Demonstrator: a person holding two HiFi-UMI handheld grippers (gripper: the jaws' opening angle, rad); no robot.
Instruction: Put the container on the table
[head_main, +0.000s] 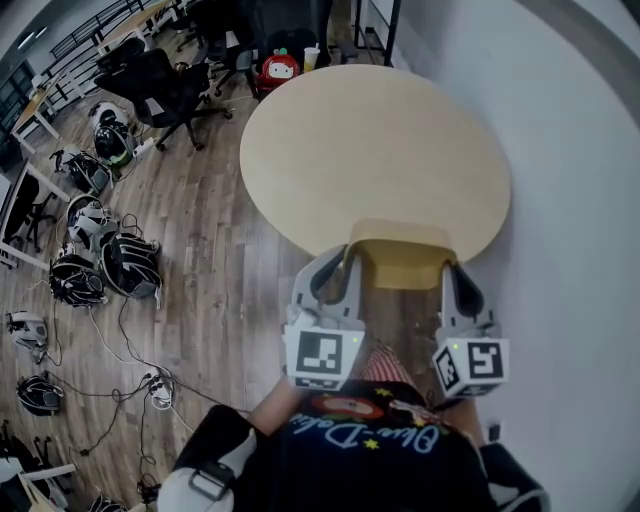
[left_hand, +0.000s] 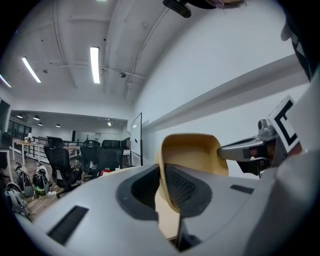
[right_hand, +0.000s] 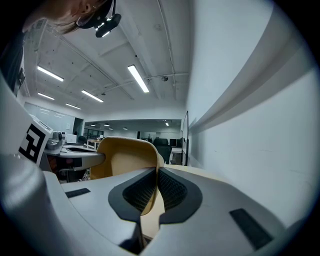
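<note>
Pale wood, round, and the largest item in the head view: the worktop (head_main: 370, 150) stands between a plank floor (head_main: 220, 250) on the left and a white wall (head_main: 570, 200) on the right. A red toy (head_main: 279, 68) and a cup (head_main: 311, 57) sit at its far rim, well apart from the action.

The tan container (head_main: 400, 262) is at the near rim, carried by both claws. Part of it lies over the top and part seems to overhang the edge. Whether its base touches the wood cannot be told.

The left claw (left_hand: 163, 184) pinches the container's left wall, its ribbed pads pressed on either face of the thin rim. The right claw (right_hand: 155, 186) is closed the same way on the opposite wall.

Hazards, as judged from this position:
- Release at the rim. If the claws let go while the base overhangs, the container would probably tip off towards the floor. It looks as though it needs carrying further in first.
- Uneven release. If one claw opens before the other, the container would likely swing on the remaining pinch and land tilted.
- Thin-wall grip. Each hold is on a narrow edge only, so a jolt against the worktop's rim on the way down could slide a wall out of the pads.
</note>
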